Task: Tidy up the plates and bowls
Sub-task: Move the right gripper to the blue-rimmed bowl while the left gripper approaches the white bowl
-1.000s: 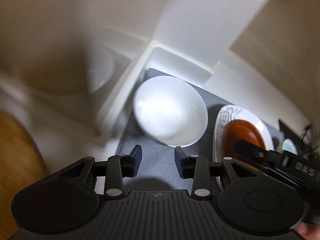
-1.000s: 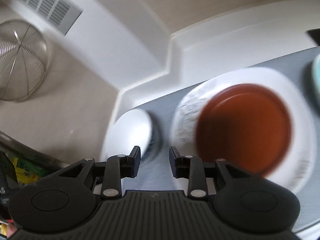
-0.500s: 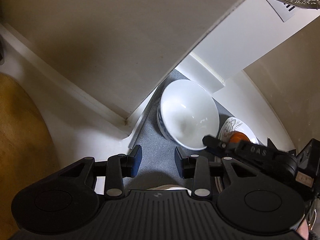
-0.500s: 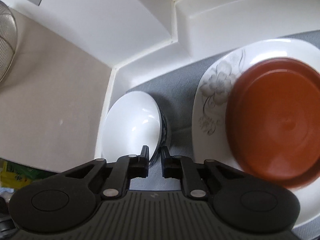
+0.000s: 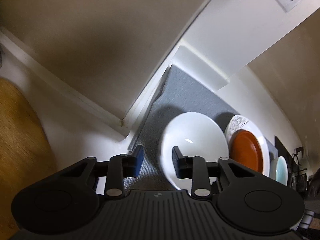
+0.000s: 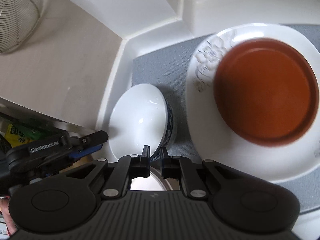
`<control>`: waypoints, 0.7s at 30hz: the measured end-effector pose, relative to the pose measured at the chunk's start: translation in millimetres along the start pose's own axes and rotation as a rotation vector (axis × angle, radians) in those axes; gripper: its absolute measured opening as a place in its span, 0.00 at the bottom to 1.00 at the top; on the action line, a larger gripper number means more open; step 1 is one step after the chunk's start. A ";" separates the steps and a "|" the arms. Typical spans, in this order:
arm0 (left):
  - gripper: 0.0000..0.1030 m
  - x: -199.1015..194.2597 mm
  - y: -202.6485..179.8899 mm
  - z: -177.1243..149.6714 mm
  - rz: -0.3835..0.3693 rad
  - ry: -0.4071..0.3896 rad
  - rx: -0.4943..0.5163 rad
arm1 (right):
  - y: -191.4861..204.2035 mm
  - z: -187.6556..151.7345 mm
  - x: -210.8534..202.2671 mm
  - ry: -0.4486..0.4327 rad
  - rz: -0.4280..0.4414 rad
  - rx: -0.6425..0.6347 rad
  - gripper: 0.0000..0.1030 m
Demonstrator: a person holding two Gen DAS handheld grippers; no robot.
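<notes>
the right gripper (image 6: 155, 156) was closed down on the near rim of the white bowl (image 6: 140, 118), one finger inside the rim and one against the blue-patterned outside, a pinch that lets a bowl be carried or tipped by its edge. the bowl leaned on its side over the grey mat (image 6: 160, 66) on the table, close to the left corner of the white ledge, probably so it could be set into that free spot. the left gripper (image 5: 157, 161) was open with nothing between its fingers, hovering just beside the bowl (likely ready to steady it). to the right, the orange plate (image 6: 266, 92) sat inside the larger flowered plate (image 6: 208, 60), already nested to save room, and a pale blue bowl (image 5: 281, 168) stood beyond them.
</notes>
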State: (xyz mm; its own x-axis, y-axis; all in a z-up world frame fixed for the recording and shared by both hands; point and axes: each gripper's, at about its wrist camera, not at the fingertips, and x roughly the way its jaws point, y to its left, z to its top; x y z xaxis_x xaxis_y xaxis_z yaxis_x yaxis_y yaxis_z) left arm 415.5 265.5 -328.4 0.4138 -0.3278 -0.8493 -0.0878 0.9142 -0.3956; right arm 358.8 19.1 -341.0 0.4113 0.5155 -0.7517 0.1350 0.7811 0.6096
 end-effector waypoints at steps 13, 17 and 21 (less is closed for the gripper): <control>0.09 15.9 -0.7 -5.9 0.007 0.037 -0.020 | -3.7 7.5 13.7 -0.038 -0.006 0.049 0.13; 0.11 5.6 0.5 -15.6 0.012 0.036 -0.008 | -2.1 5.1 14.2 -0.021 -0.009 0.032 0.11; 0.11 8.4 10.2 -17.4 -0.001 0.047 -0.049 | -1.6 7.4 17.0 -0.025 0.005 0.039 0.13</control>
State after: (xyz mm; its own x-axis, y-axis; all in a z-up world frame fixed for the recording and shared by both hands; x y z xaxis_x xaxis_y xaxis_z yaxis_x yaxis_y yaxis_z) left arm 402.4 268.0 -345.6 0.3713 -0.3400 -0.8640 -0.1321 0.9017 -0.4117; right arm 372.3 24.1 -352.9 0.4344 0.5105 -0.7421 0.1680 0.7636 0.6235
